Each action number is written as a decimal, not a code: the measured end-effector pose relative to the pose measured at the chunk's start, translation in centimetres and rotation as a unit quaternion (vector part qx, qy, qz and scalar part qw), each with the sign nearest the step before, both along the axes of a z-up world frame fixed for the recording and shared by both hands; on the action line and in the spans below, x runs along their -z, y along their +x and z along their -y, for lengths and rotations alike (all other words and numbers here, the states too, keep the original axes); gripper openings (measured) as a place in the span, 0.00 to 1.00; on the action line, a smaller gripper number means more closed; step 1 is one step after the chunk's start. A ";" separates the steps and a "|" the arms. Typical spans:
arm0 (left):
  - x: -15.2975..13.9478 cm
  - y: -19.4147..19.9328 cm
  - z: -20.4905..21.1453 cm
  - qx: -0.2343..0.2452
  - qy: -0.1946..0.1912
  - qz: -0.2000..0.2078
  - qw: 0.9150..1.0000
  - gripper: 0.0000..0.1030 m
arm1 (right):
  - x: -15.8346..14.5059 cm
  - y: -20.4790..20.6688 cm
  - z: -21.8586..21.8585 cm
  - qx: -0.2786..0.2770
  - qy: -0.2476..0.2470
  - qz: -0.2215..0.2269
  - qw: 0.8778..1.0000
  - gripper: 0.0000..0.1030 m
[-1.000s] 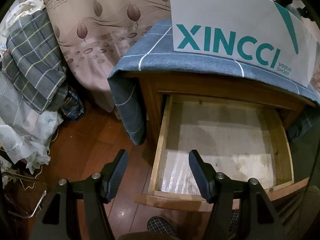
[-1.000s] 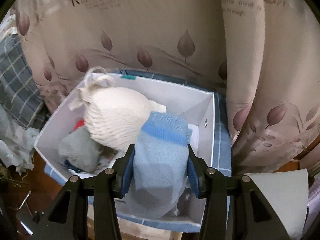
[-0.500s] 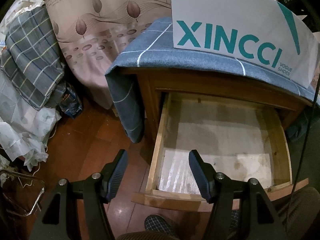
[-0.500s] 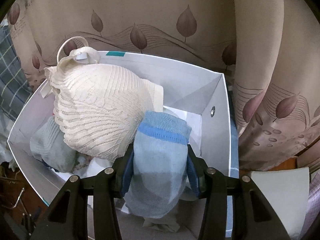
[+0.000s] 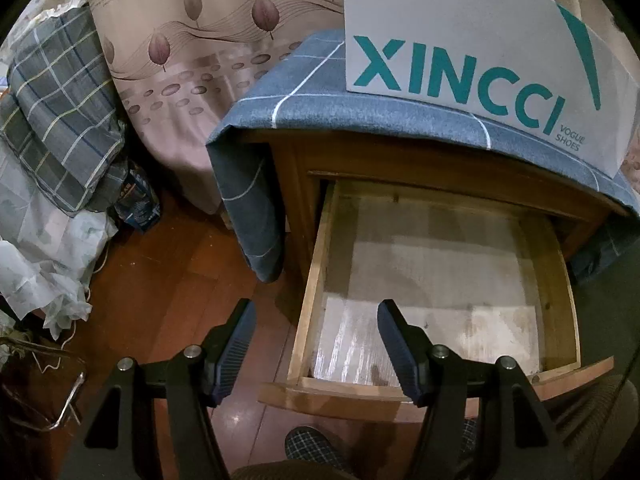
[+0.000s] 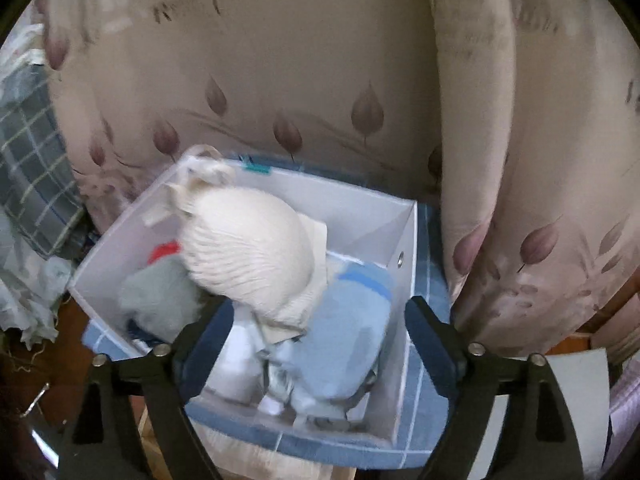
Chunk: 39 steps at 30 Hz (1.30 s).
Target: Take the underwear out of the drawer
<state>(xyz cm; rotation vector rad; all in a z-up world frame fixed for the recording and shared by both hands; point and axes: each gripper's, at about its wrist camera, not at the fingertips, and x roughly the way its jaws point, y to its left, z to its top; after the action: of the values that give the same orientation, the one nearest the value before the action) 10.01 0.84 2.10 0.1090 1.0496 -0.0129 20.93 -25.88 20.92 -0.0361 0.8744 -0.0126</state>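
Your right gripper (image 6: 318,340), low centre of frame: jaws opening, pads clear of the blue underwear (image 6: 340,332), which lies just beyond them in the lower right corner of the white box (image 6: 384,224). Release step, by the look of it.

Your left gripper (image 5: 316,344), bottom centre: jaws apart, nothing between them, hanging over the drawer's near left corner.

Drawer (image 5: 556,280), right of centre: pulled out, bare liner, no garment visible.

Next move likely calls for lifting clear without snagging cloth.

Count: one drawer, one box, roughly five garments in it, one cream knit piece (image 6: 248,244) on top.
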 end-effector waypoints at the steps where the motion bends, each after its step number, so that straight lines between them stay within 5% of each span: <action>1: 0.0 0.0 0.0 -0.001 0.001 0.001 1.000 0.63 | -0.6 -1.3 -0.3 -0.004 0.002 0.014 1.000 0.93; 5: -0.1 -0.2 0.1 -0.001 0.001 0.005 1.000 0.63 | -0.8 -6.5 -1.7 0.000 -0.002 0.051 0.999 0.99; 9: -0.2 -0.2 0.1 0.000 0.003 0.006 1.000 0.63 | 2.8 -11.1 -2.6 0.014 0.015 0.046 0.999 0.99; 16: -0.4 -0.7 0.6 0.011 0.011 0.011 1.000 0.63 | 13.3 -14.0 -2.6 0.046 0.063 -0.076 0.994 0.99; 20: -0.3 -0.7 0.9 0.017 0.014 0.008 1.000 0.63 | 16.5 -14.4 -2.7 0.052 0.053 -0.112 0.991 0.99; 39: -0.1 -0.6 1.2 0.027 0.013 0.001 1.000 0.63 | 19.0 -15.4 -3.6 0.030 0.044 -0.123 0.991 0.99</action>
<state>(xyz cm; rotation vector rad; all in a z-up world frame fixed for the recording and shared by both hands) 9.38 -0.34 2.19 0.1606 1.0441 -0.0485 5.52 -22.30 1.90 0.0732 1.1216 -0.0260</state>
